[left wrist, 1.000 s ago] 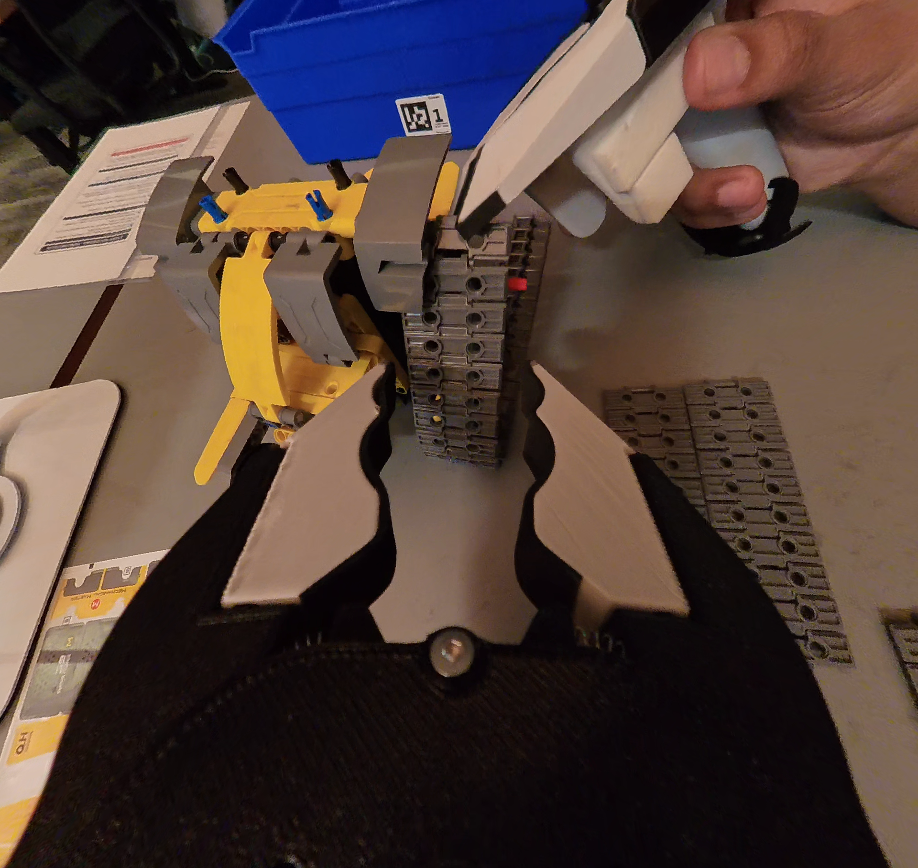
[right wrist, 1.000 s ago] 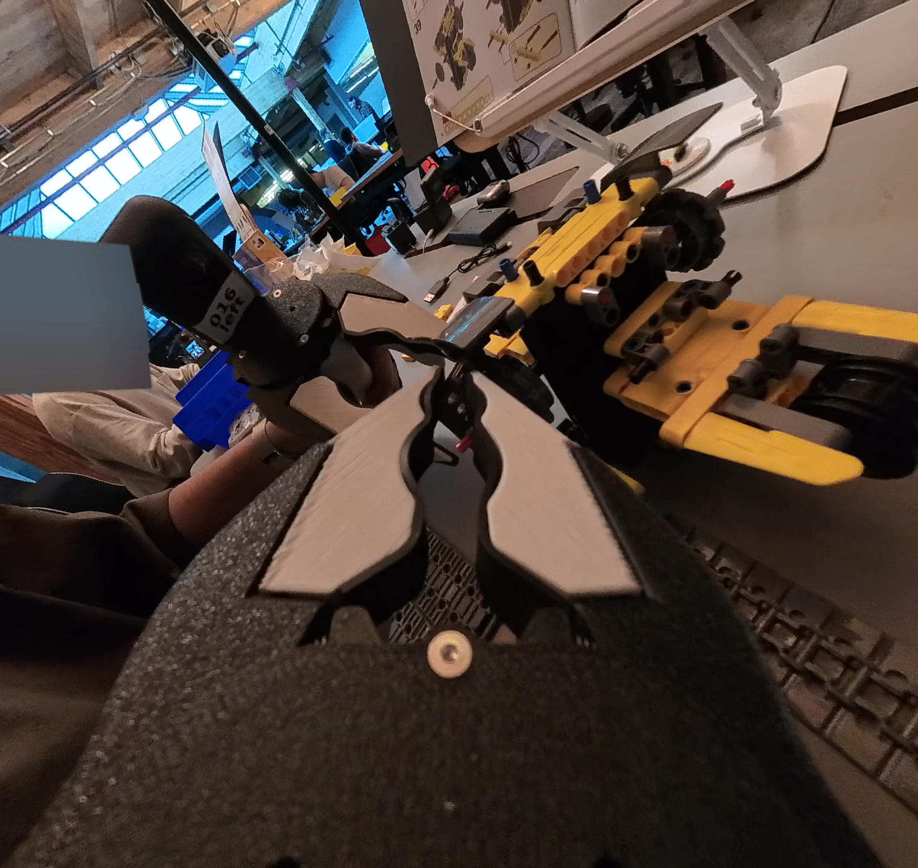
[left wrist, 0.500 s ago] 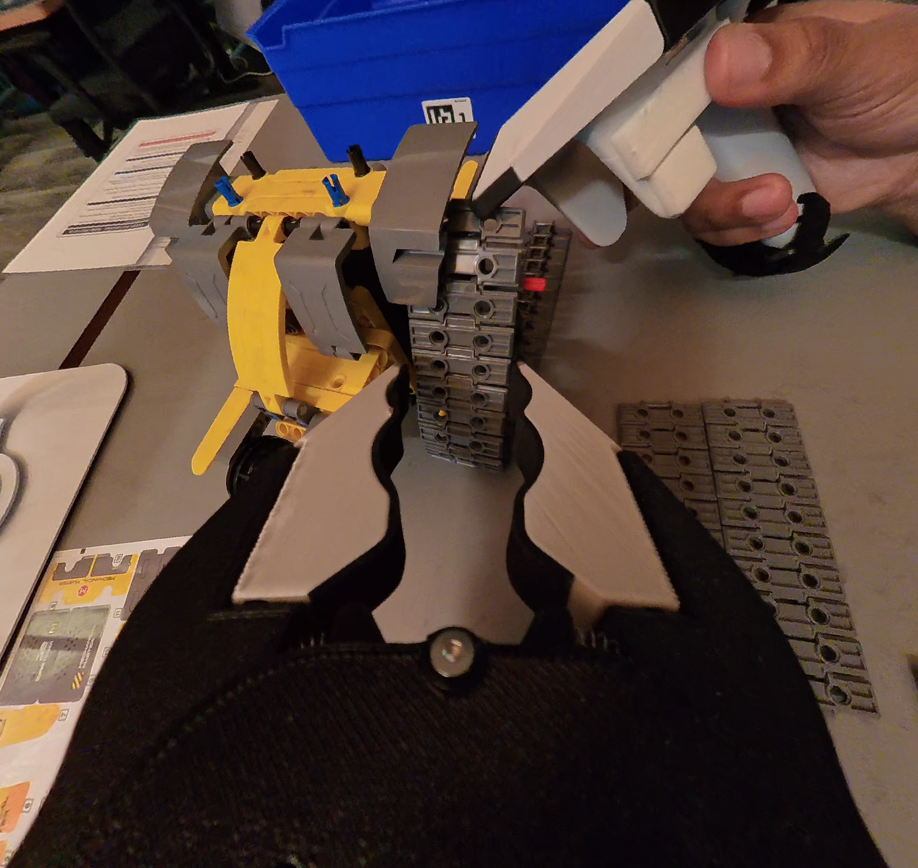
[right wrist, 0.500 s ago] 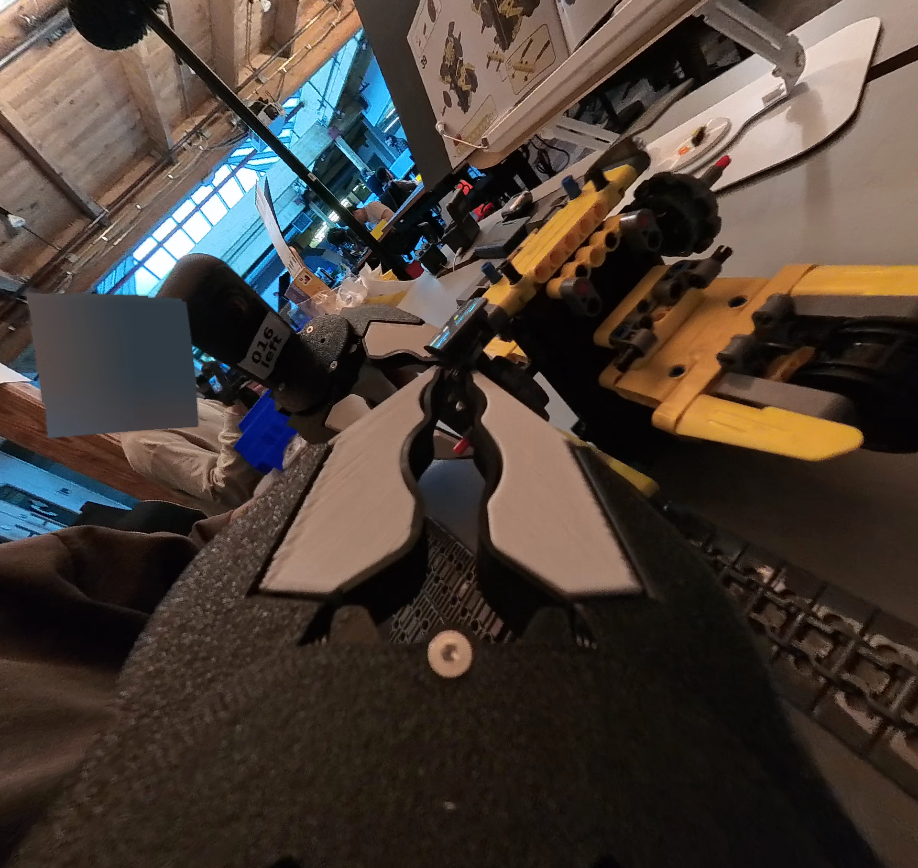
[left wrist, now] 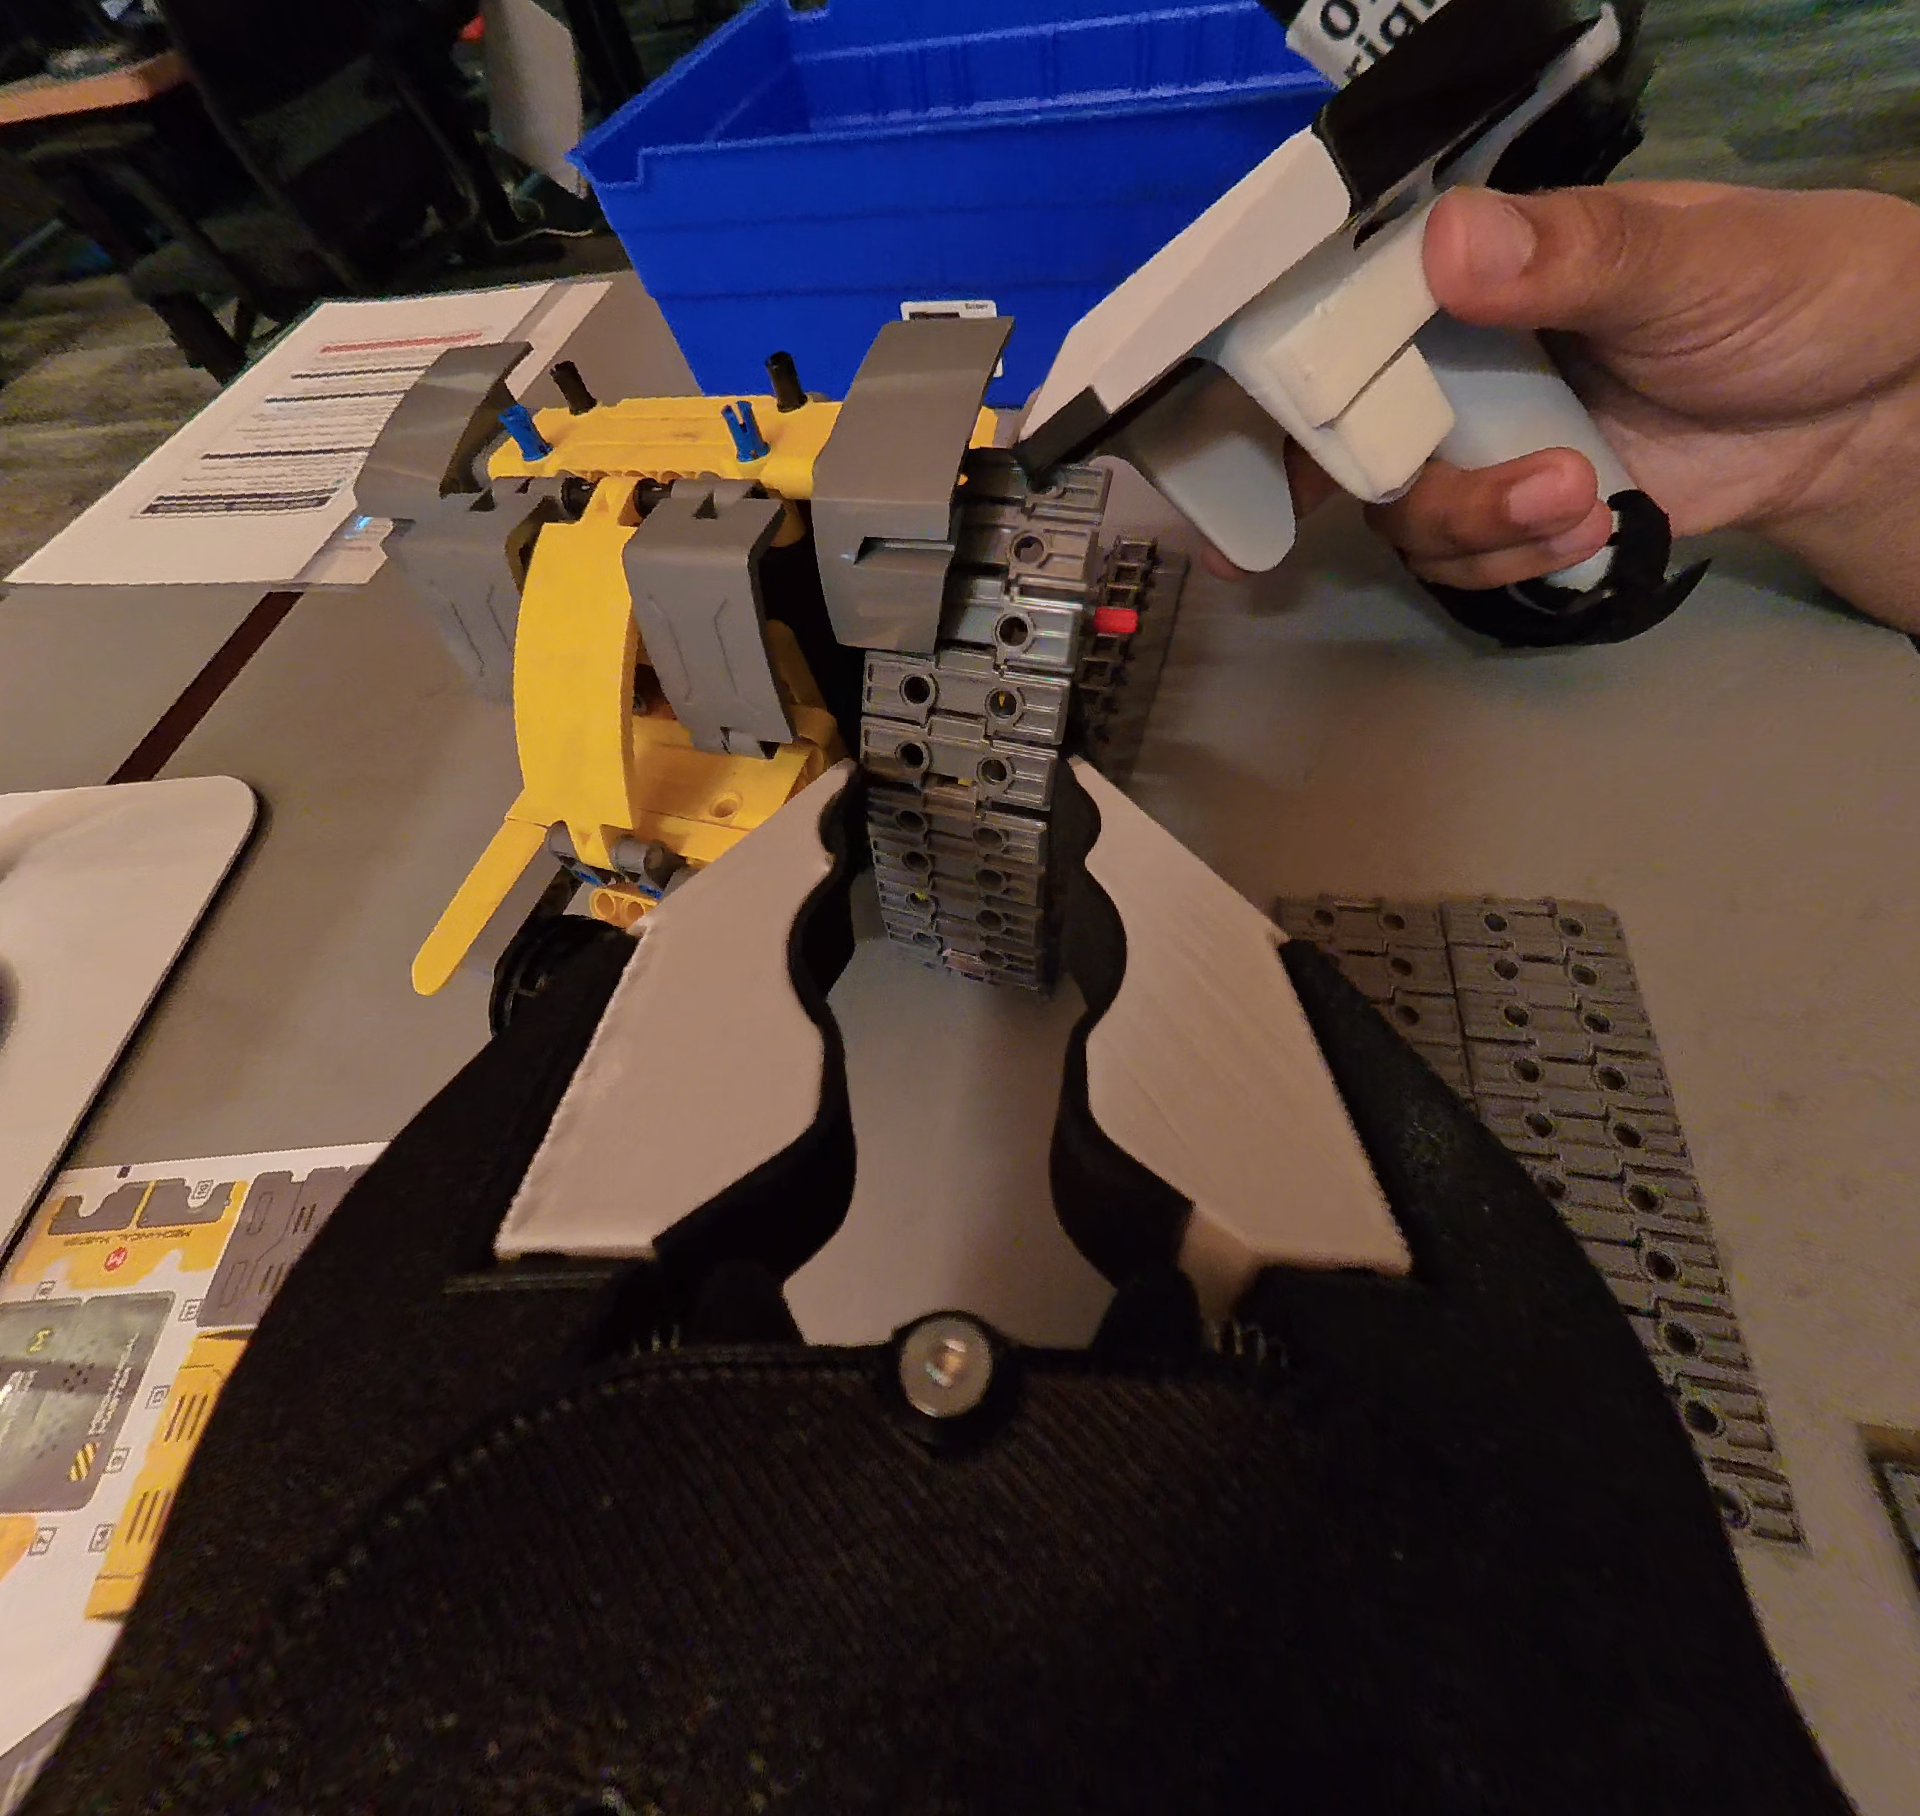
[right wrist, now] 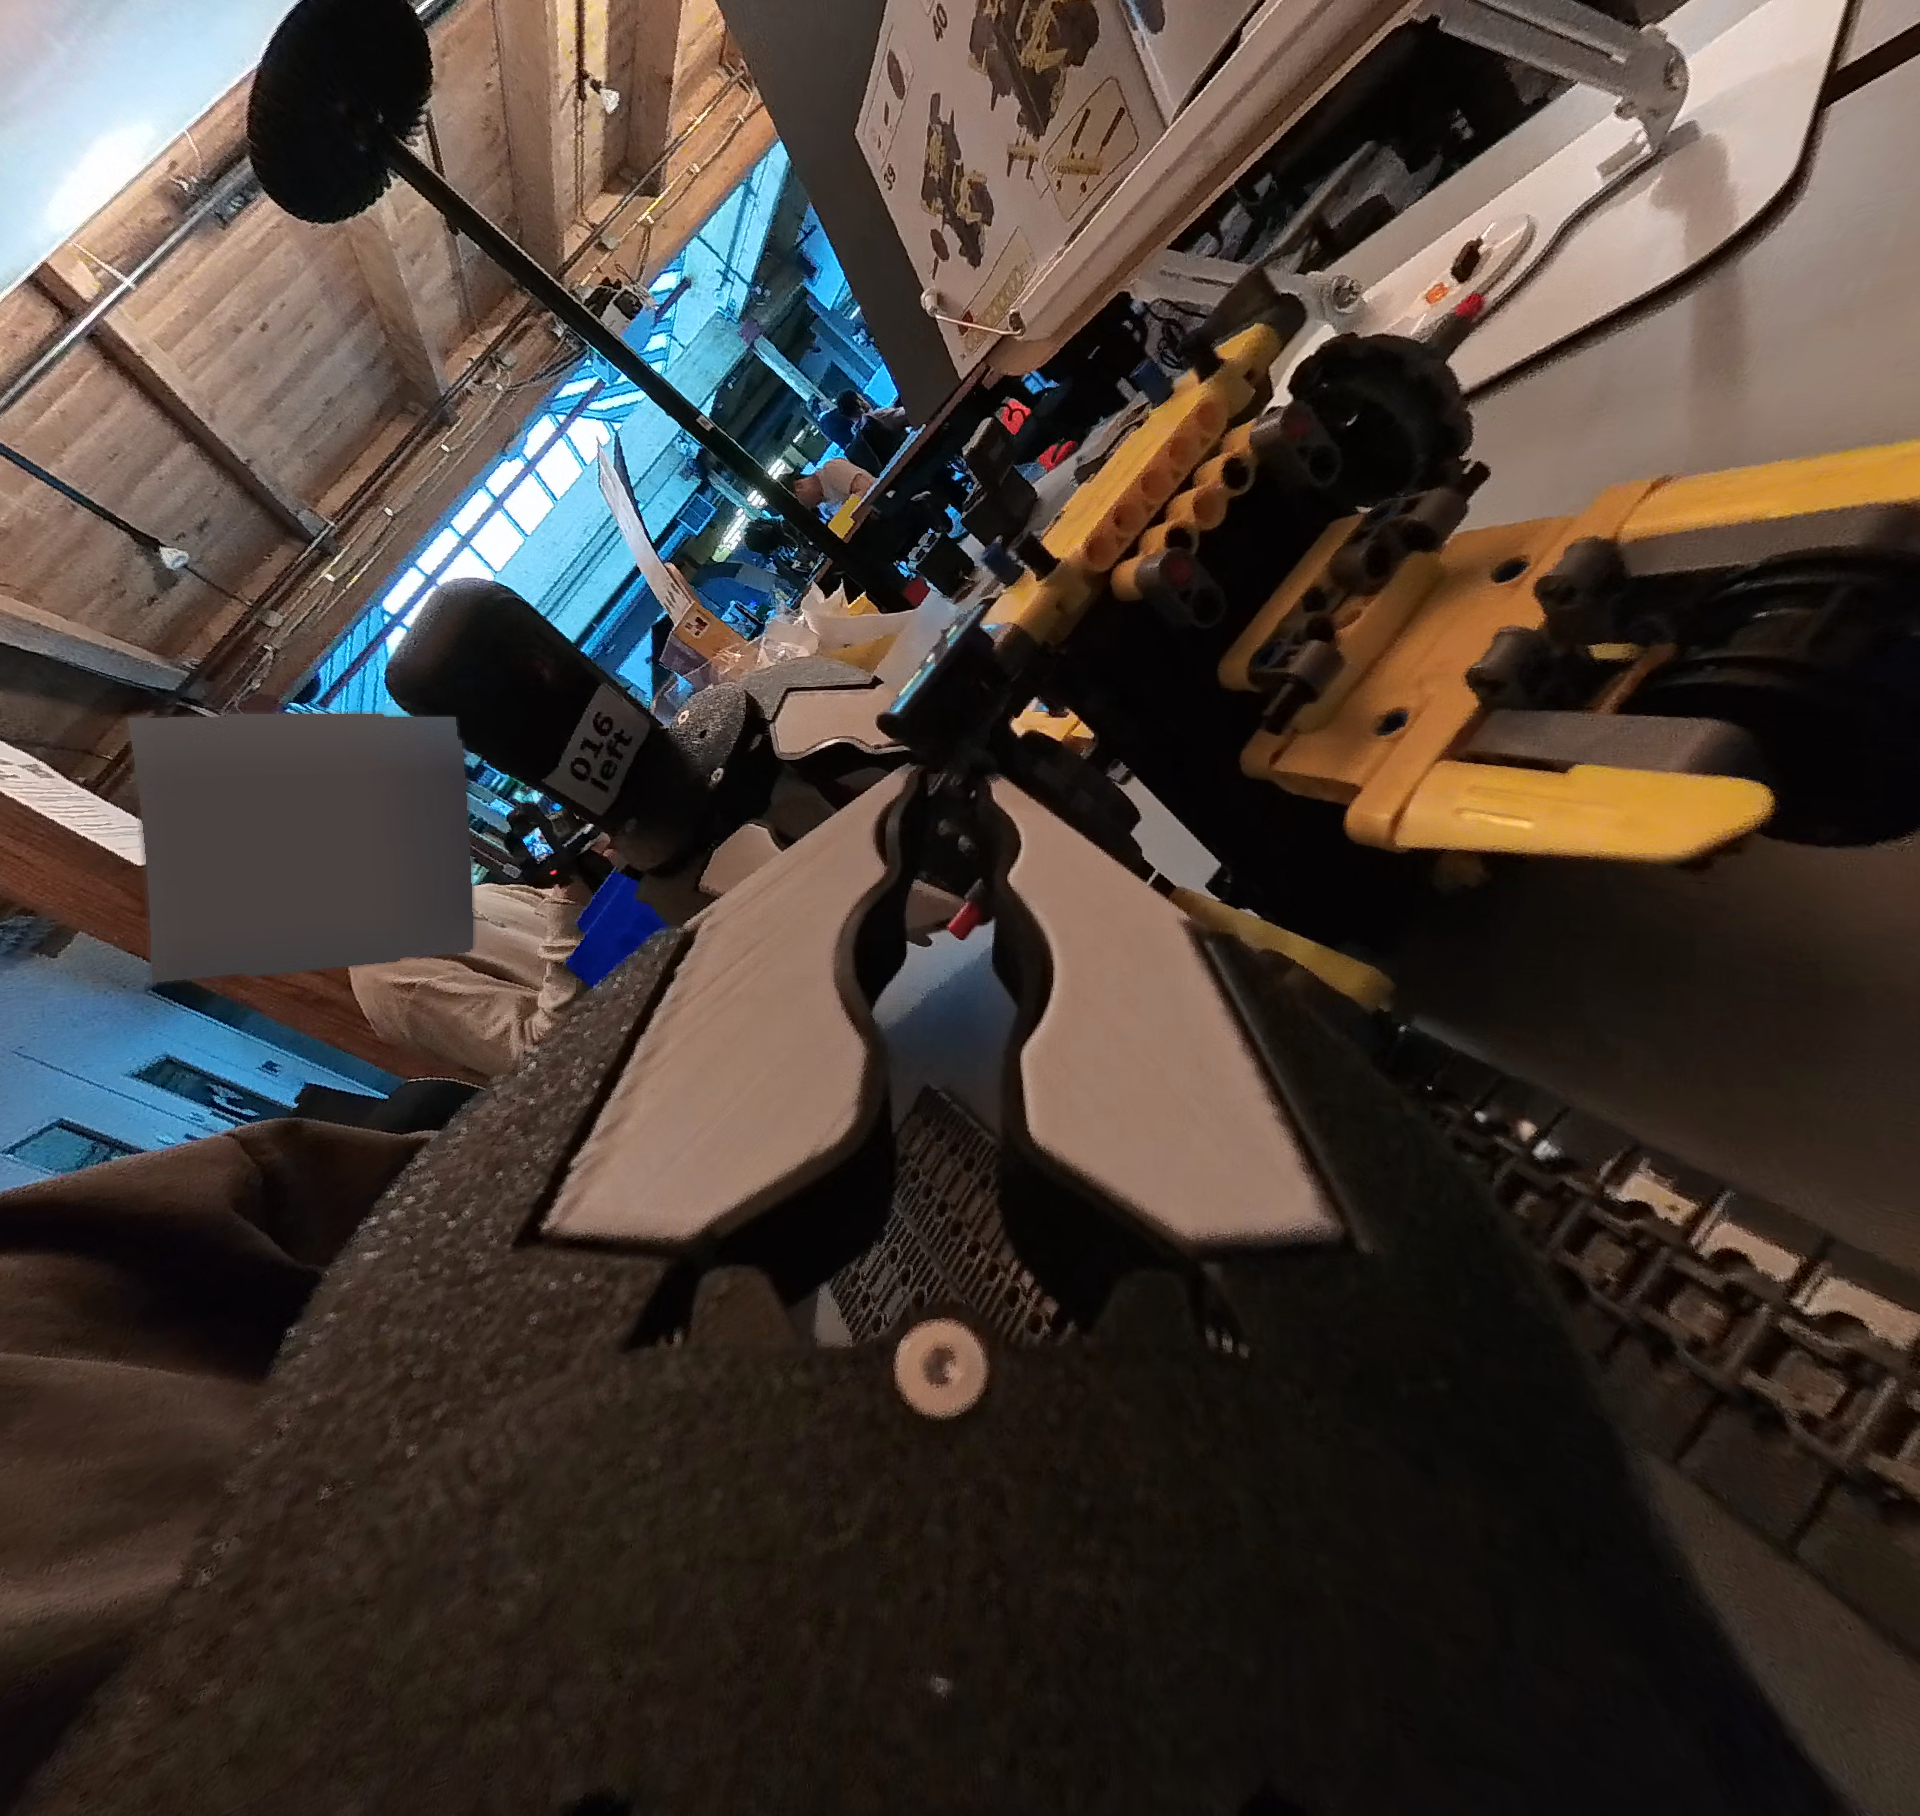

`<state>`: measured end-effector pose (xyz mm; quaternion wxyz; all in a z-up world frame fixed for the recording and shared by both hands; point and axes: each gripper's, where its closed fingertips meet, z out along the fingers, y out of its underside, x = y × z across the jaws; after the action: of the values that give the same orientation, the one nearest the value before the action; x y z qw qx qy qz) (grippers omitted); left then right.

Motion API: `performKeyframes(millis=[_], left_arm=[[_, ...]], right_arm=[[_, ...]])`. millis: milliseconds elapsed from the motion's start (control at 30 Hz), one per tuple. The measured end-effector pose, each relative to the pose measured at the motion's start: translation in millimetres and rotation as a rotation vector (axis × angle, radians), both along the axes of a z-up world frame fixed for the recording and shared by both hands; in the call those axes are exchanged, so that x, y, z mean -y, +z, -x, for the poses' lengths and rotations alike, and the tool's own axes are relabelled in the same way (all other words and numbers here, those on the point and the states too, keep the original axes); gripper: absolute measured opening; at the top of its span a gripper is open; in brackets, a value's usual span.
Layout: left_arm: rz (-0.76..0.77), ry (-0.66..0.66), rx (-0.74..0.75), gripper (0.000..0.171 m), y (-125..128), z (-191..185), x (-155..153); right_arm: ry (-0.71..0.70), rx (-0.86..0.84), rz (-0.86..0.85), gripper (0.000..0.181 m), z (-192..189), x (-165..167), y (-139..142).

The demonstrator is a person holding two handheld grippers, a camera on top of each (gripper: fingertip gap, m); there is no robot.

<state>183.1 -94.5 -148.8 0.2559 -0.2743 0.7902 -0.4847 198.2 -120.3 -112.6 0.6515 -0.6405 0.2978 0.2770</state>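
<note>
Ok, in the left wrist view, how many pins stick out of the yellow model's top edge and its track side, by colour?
Blue pins: 2
Black pins: 2
Red pin: 1
Total: 5

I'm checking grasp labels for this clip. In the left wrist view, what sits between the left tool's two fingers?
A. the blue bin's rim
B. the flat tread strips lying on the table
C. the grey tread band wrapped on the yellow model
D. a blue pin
C: the left tool has a finger on each side of the grey tread band on the yellow model.
</note>
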Motion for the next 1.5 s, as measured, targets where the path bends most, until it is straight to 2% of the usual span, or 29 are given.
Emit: performKeyframes(millis=[133, 300, 567, 667, 967, 1267, 1367, 1500], left_arm=[[0.024, 0.001, 0.0, 0.03, 2, 0, 1], [0.019, 0.008, 0.002, 0.03, 2, -1, 1], [0.004, 0.013, 0.013, 0.031, 1, -2, 3], [0.002, 0.014, 0.014, 0.031, 1, -2, 3], [-0.005, 0.021, 0.022, 0.031, 2, -3, 4], [-0.006, 0.027, 0.026, 0.031, 3, -4, 4], [-0.007, 0.028, 0.026, 0.031, 3, -4, 5], [-0.009, 0.033, 0.03, 0.031, 3, -4, 6]], right_arm=[[-0.006, -0.019, 0.0, 0.01, -4, 4, -3], [-0.03, -0.004, 0.01, 0.021, -7, 11, -4], [-0.143, 0.306, 0.094, 0.035, -21, 26, 1], [-0.103, 0.35, 0.125, 0.037, -19, 21, -2], [0.066, 0.318, 0.161, 0.051, -4, 9, -15], [0.07, 0.416, 0.161, 0.048, -7, 18, -7], [0.068, 0.539, 0.159, 0.045, 0, 19, 0], [0.001, 0.852, 0.221, 0.042, 6, 21, 9]])
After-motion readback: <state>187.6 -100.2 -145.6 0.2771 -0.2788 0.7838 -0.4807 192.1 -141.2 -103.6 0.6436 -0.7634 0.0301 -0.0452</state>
